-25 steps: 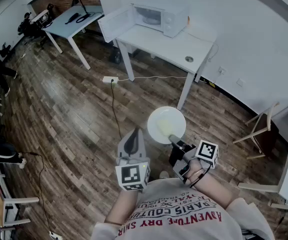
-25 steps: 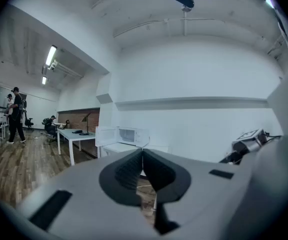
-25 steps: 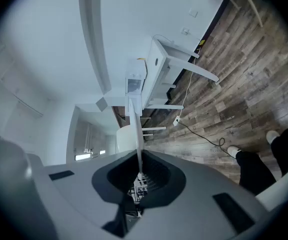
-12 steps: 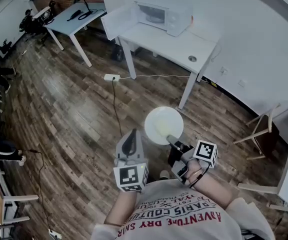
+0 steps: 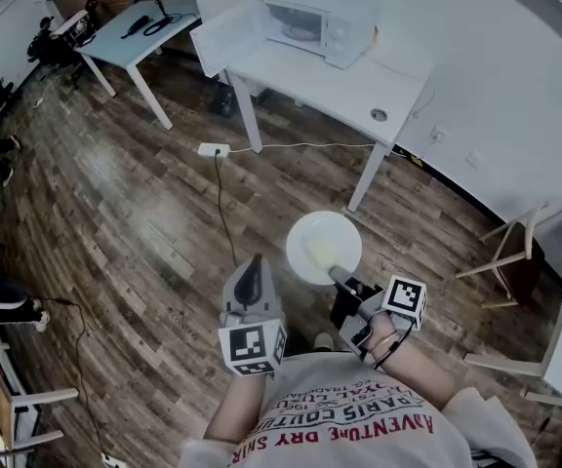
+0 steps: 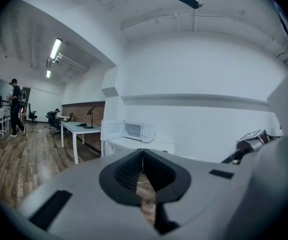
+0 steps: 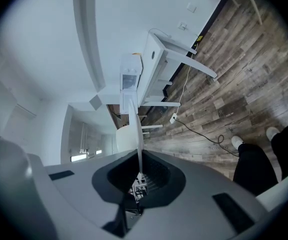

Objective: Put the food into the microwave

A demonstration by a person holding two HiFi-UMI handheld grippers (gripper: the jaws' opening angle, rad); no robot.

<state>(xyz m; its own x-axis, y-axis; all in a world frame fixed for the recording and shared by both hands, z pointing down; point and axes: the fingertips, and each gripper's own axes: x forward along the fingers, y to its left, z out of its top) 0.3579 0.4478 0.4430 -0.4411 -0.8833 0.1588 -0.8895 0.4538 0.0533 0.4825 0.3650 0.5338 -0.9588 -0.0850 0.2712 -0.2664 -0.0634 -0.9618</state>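
The right gripper (image 5: 341,277) is clamped narrow on the near rim of a plate (image 5: 323,246). The plate sticks out ahead of its jaws, face up, with the pale food (image 5: 318,254) lying on it. The left gripper (image 5: 254,266) is near it on the left, jaws together with nothing between them, and the microwave (image 5: 318,25) stands door open on a table (image 5: 344,84) well ahead of both grippers.
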